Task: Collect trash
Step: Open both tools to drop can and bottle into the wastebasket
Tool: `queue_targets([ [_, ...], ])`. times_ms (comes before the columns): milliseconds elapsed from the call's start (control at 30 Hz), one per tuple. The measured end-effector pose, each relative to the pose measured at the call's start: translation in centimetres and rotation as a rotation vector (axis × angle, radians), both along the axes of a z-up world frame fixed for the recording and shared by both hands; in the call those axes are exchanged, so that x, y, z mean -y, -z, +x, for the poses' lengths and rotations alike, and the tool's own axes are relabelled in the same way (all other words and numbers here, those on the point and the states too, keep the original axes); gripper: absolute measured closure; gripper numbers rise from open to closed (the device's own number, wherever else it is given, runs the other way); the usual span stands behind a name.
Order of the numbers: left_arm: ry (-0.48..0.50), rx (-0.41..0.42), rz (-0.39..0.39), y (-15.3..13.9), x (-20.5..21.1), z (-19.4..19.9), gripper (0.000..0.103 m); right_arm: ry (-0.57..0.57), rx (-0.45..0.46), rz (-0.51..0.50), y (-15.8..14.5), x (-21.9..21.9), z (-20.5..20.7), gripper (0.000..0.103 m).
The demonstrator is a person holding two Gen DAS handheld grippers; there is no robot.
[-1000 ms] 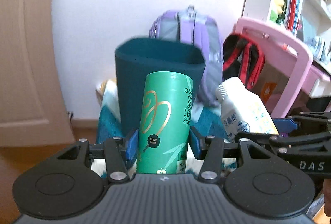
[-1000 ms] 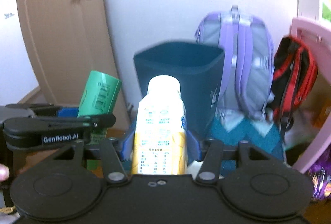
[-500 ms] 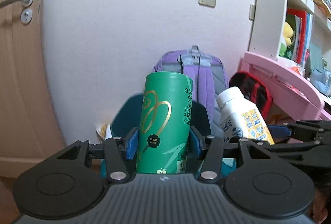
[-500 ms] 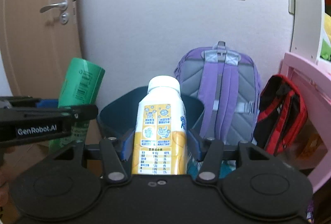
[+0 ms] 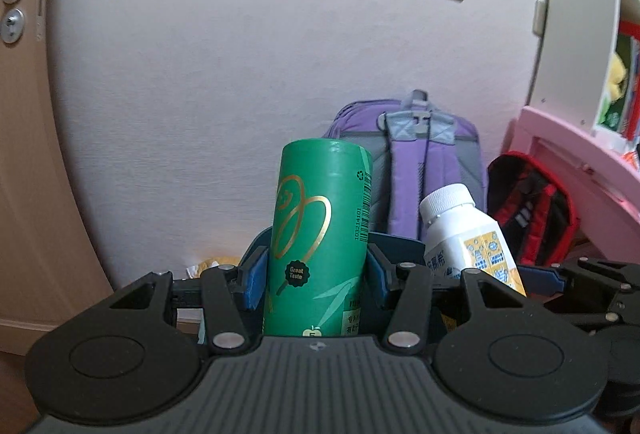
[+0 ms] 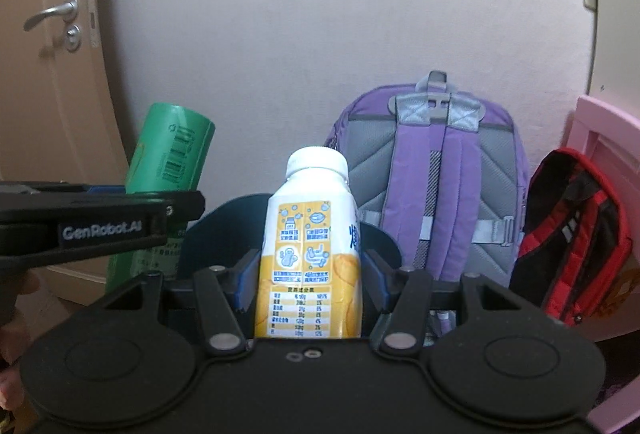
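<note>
**Trash carried nearer the bin**

Closer now than a second ago: purple backpack, dark teal bin sunk lower. Left tongs clamped on green can; right tongs gripping white-capped bottle.

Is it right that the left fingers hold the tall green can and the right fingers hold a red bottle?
Not quite: the right wrist view shows the right gripper holding a white-and-yellow plastic bottle, not red. The left gripper does hold the tall green can.

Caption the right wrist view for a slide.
Right tool grips a white bottle above the dark bin, purple backpack behind.
</note>
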State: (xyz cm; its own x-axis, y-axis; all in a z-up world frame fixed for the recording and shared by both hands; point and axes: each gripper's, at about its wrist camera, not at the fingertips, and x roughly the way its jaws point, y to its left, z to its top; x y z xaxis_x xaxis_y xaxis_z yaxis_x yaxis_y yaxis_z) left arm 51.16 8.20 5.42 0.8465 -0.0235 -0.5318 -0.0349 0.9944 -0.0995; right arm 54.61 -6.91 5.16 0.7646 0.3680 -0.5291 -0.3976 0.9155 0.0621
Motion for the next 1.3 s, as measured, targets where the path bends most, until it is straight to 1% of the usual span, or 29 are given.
queue_targets([
  [100,0.002,-0.034,0.007,1.3,-0.1,2.0,0.053,-0.001,-0.026,-0.005,1.1,-0.5,1.4,0.050],
  [267,0.014,-0.089,0.025,3.8,0.3,4.2,0.053,-0.012,-0.062,-0.037,2.9,-1.3,2.9,0.050],
  [433,0.022,-0.131,0.024,5.7,0.5,5.1,0.053,-0.019,-0.093,-0.058,4.2,-1.6,3.5,0.049],
  [600,0.022,-0.164,0.040,6.7,0.6,5.6,0.052,-0.021,-0.115,-0.071,5.2,-1.8,3.7,0.049],
  [667,0.024,-0.167,0.039,7.1,0.6,5.6,0.052,-0.029,-0.116,-0.078,5.4,-2.0,3.7,0.048],
  [733,0.026,-0.166,0.027,7.3,0.6,5.6,0.051,-0.025,-0.097,-0.098,5.5,-2.1,3.6,0.047],
  [767,0.021,-0.170,0.021,7.3,0.5,5.6,0.050,-0.024,-0.087,-0.106,5.5,-2.2,3.5,0.047],
  [800,0.012,-0.176,0.014,7.4,0.4,5.6,0.045,-0.022,-0.080,-0.111,5.4,-2.3,3.4,0.046],
  [833,0.006,-0.178,0.009,7.4,0.3,5.6,0.038,-0.021,-0.079,-0.113,5.4,-2.2,3.3,0.041],
  [900,0.002,-0.171,-0.013,7.4,0.0,5.4,0.027,-0.027,-0.077,-0.099,5.2,-2.0,3.2,0.038],
  [967,0.010,-0.155,-0.019,7.2,0.0,4.9,0.027,-0.026,-0.071,-0.100,4.8,-1.8,2.8,0.038],
  [1067,0.009,-0.155,-0.017,6.6,0.0,4.2,0.027,-0.029,-0.060,-0.105,4.2,-1.6,2.0,0.037],
  [1167,0.011,-0.146,-0.014,5.7,0.2,3.0,0.027,-0.029,-0.048,-0.102,3.3,-1.0,0.9,0.033],
  [1300,0.016,-0.128,-0.017,4.3,0.4,0.9,0.025,-0.031,-0.027,-0.103,1.9,-0.2,-1.2,0.031],
])
